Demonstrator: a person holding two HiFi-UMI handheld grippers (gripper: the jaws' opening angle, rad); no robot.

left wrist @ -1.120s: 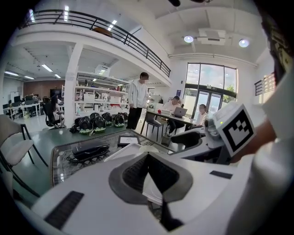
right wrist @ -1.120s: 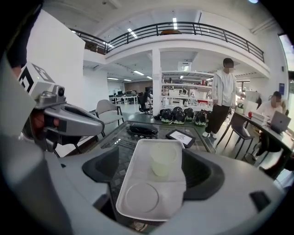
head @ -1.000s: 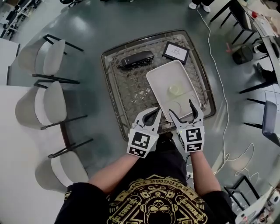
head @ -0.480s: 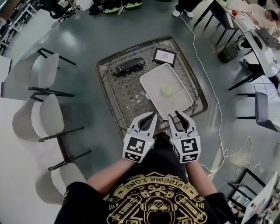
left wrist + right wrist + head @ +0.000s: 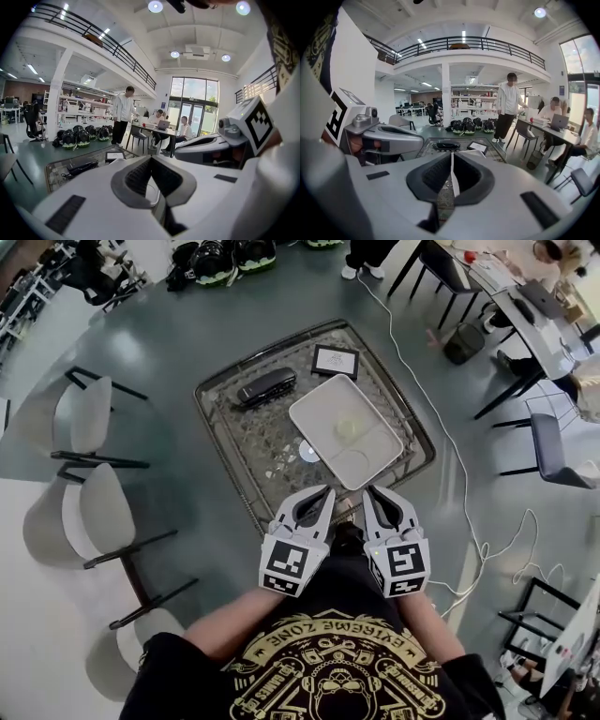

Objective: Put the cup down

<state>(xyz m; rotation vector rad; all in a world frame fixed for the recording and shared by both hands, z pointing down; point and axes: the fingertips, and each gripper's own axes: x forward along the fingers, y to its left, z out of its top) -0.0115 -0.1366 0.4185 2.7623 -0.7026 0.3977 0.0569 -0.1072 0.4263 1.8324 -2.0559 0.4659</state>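
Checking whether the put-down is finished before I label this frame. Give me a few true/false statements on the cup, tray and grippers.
1. The cup sits on the white tray. True.
2. The right gripper is holding the cup. False: its jaws are together with nothing between them, and the cup stands free on the tray.
3. The left gripper has its jaws together. True.
4. The black case lies on the tray. False: it lies on the glass table, beside the tray.
5. A small framed card lies on the table past the tray's far side. True.
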